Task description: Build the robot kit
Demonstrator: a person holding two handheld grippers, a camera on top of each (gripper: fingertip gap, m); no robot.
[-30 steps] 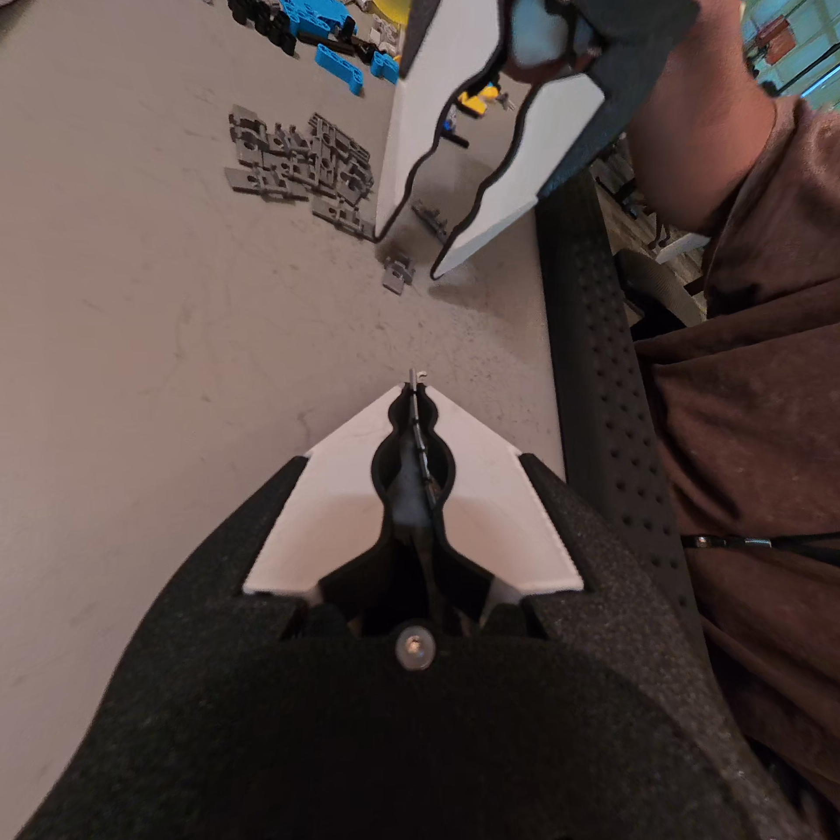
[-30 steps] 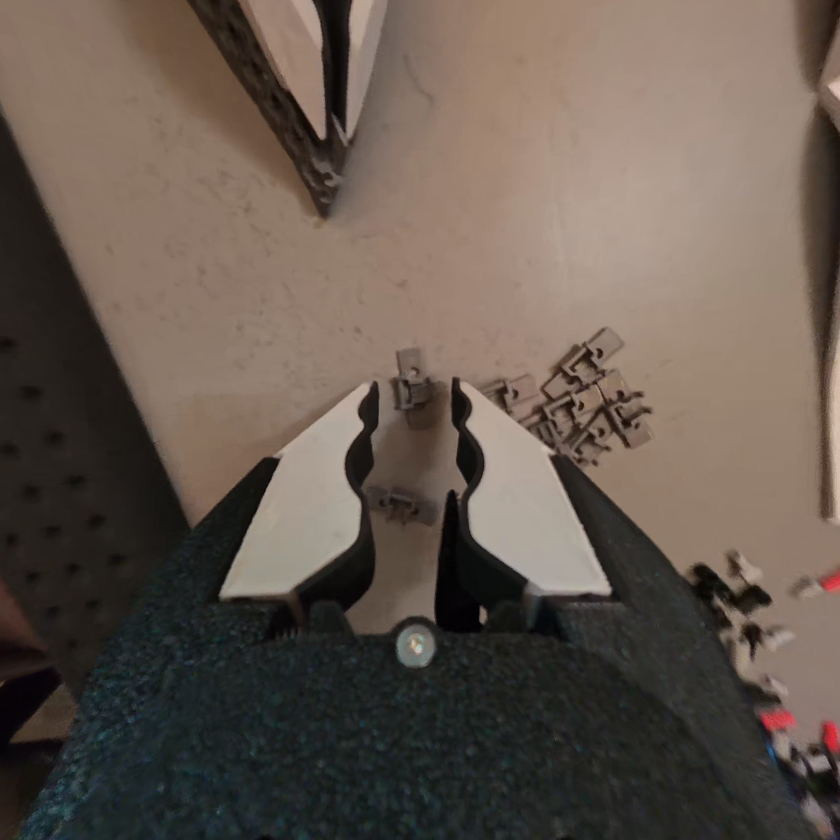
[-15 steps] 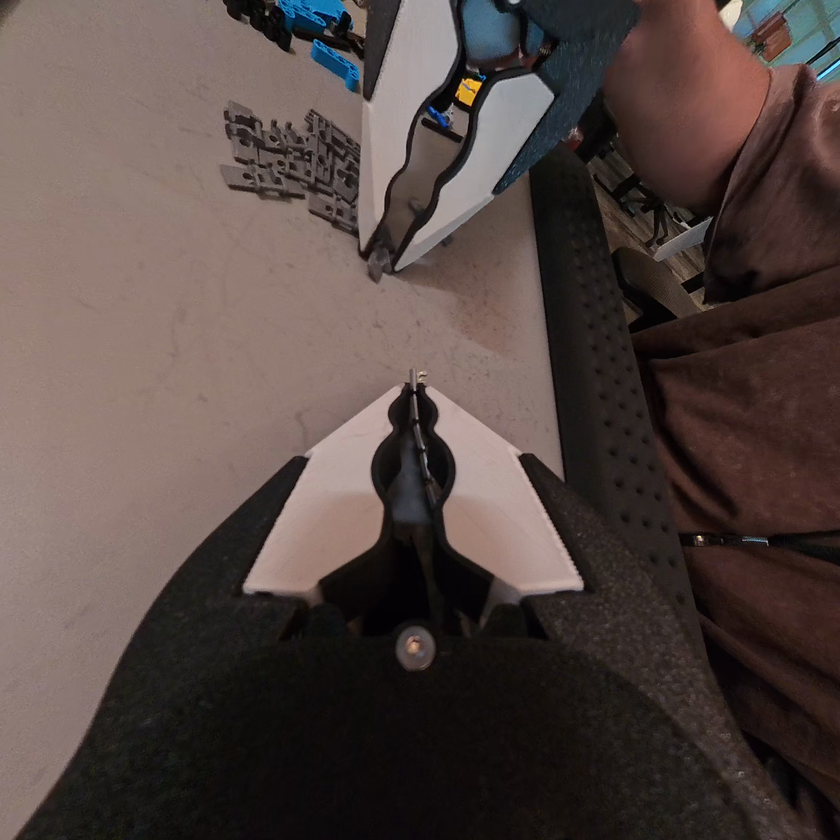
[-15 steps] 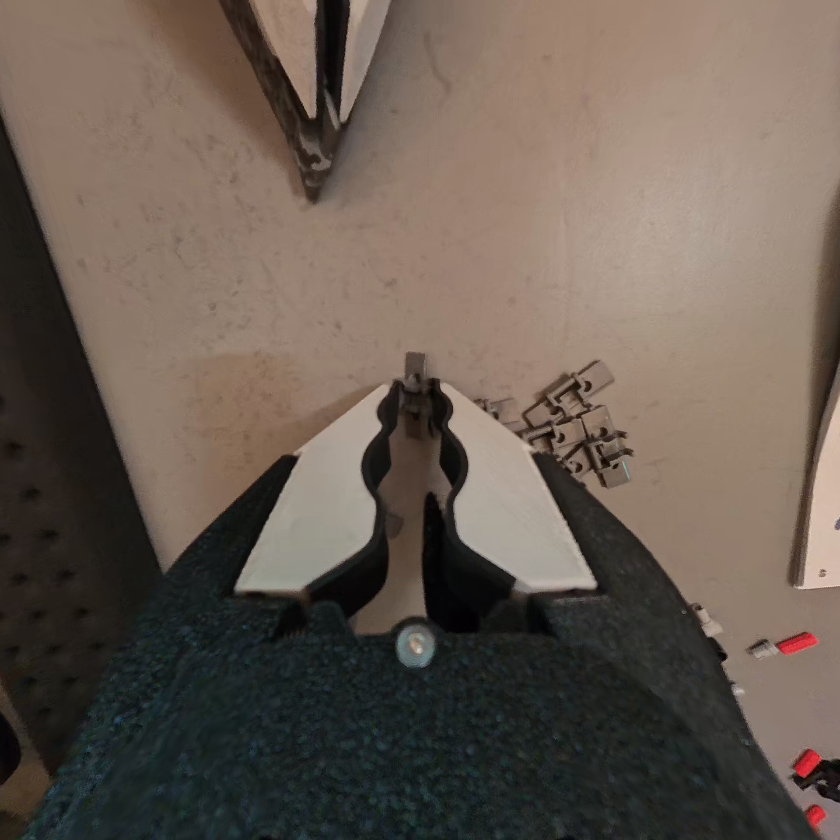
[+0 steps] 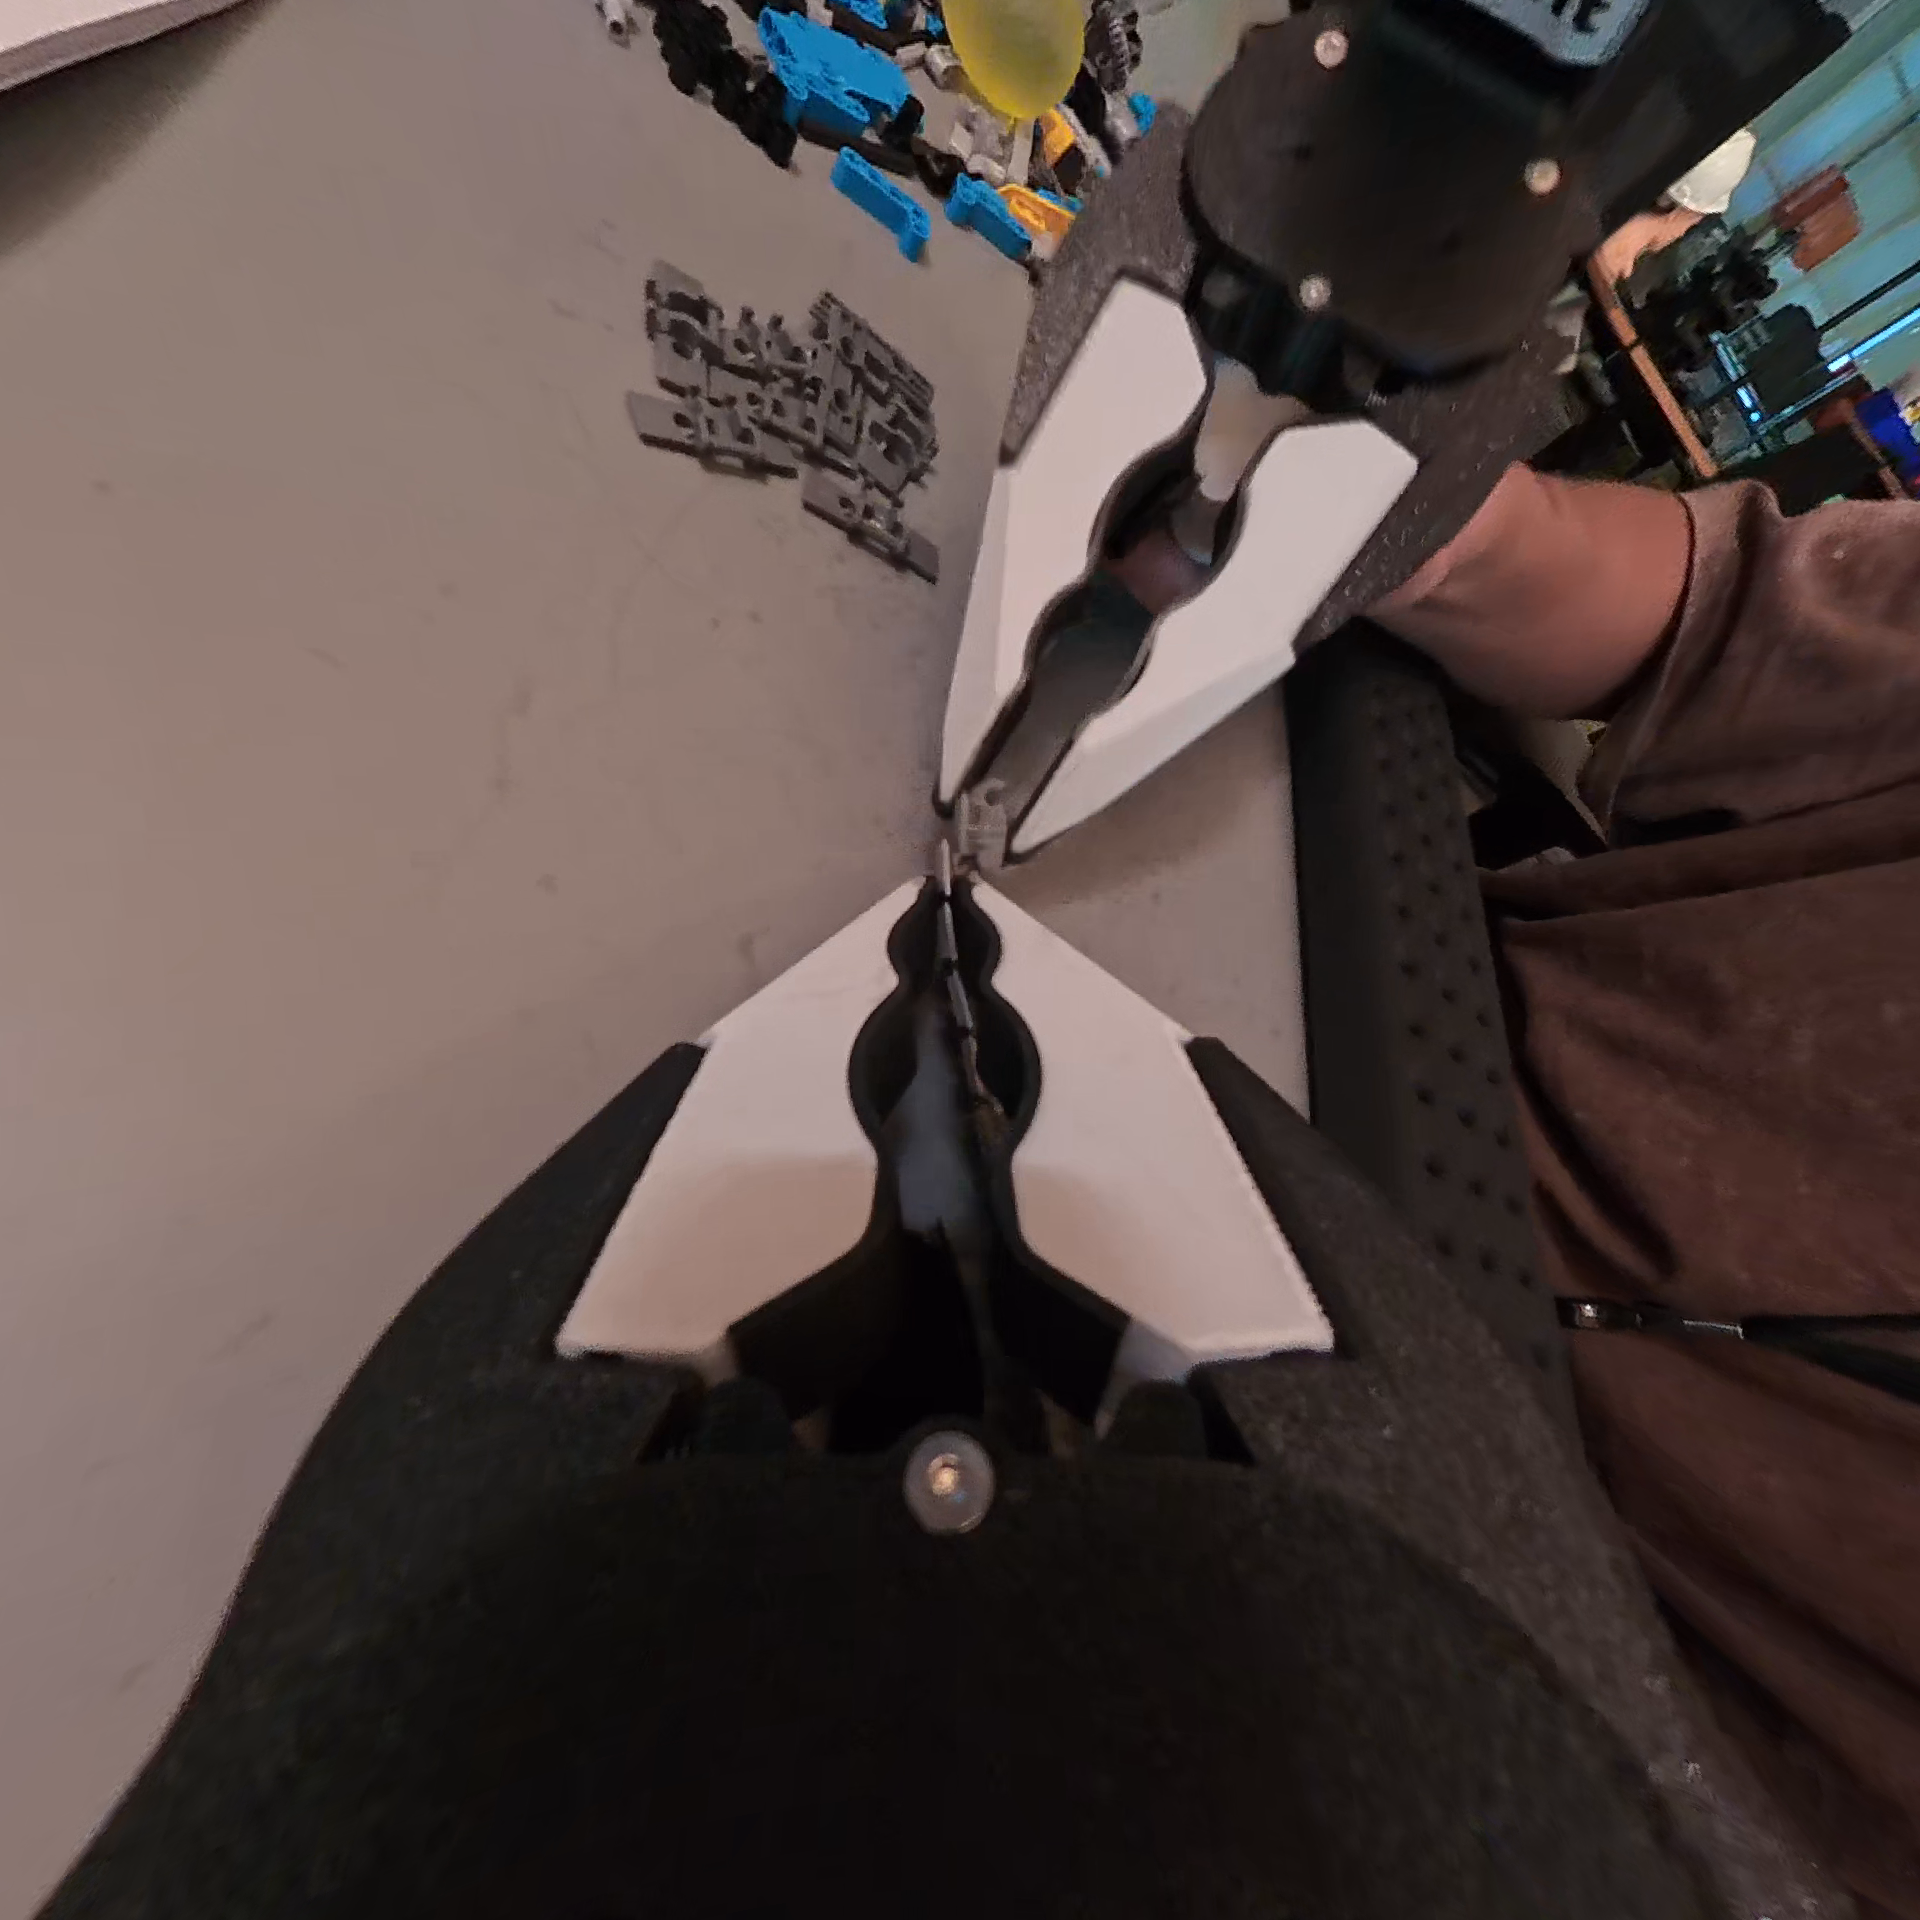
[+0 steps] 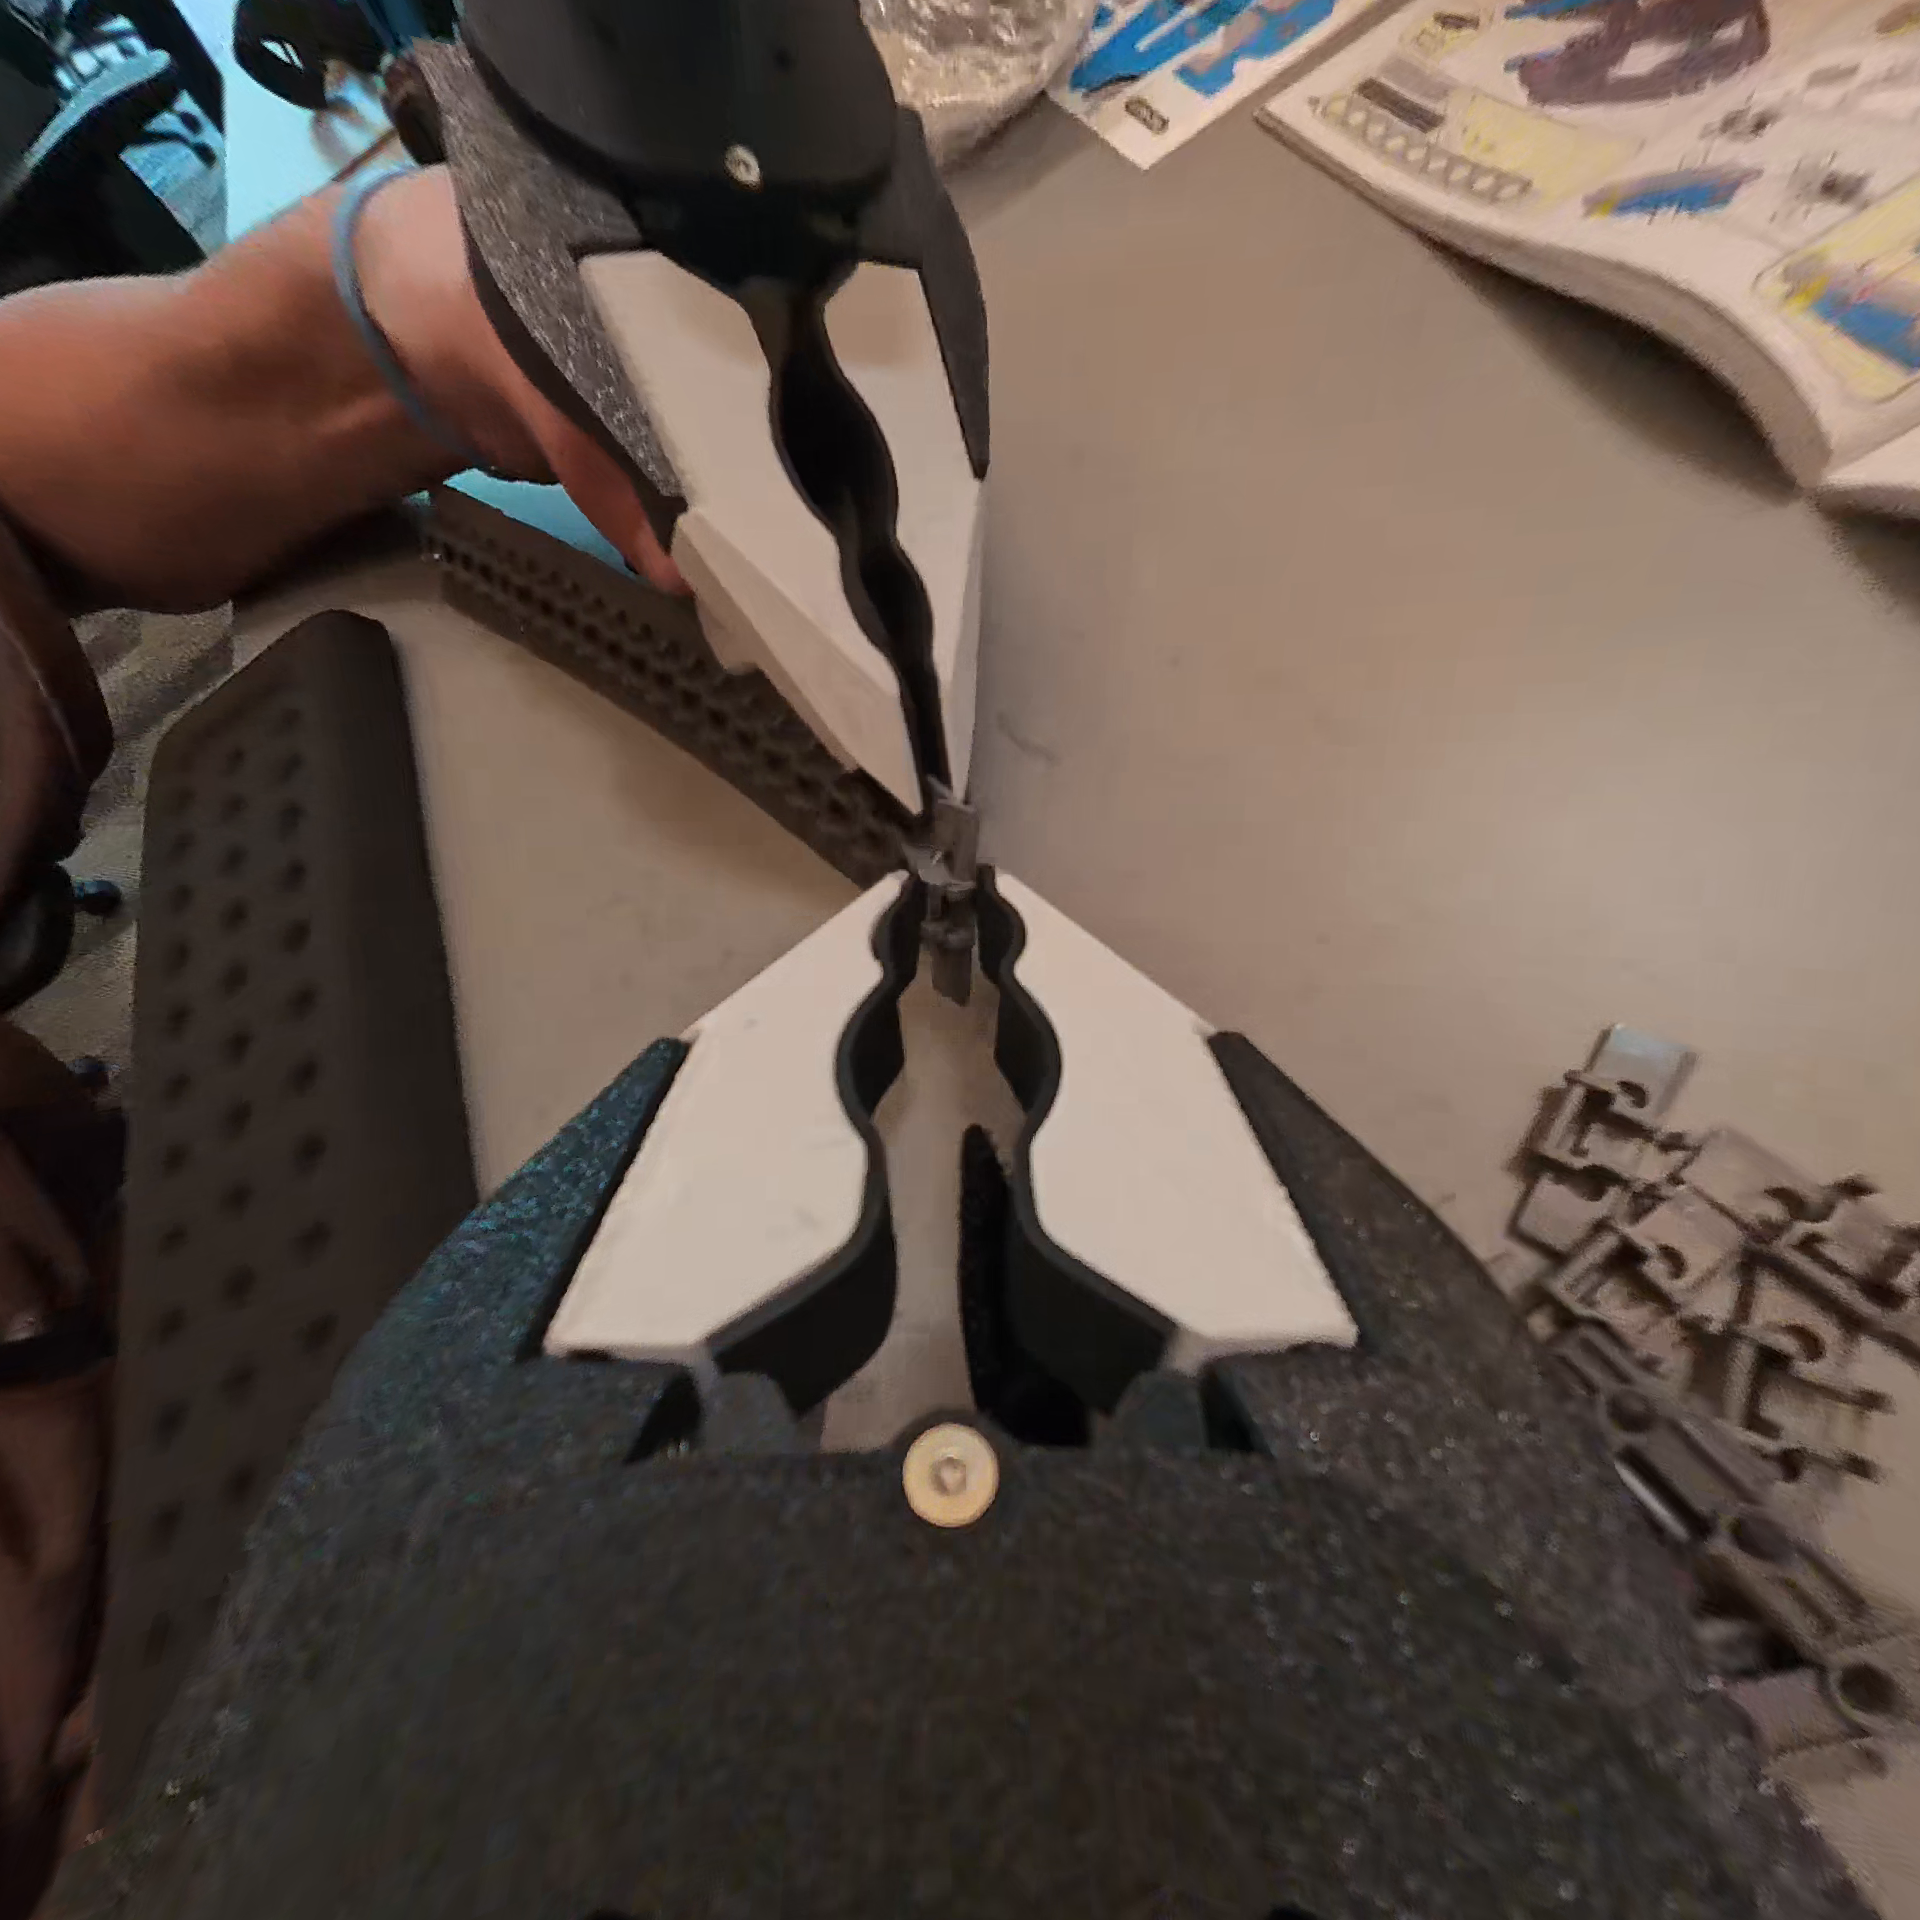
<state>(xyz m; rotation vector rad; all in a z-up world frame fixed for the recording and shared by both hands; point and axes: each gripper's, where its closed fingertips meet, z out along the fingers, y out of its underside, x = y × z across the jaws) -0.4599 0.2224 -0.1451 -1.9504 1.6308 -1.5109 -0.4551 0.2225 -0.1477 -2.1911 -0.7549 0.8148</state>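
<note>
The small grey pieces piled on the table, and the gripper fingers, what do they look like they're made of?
Grey pieces: probably moulded plastic, matte, with crisp holes and notches. Left gripper and right gripper fingers: smooth white hard plastic with black, seemingly rubbery inner pads; the bodies look like grainy black foam.

Workshop, grey table, plastic parts, shelving
</note>
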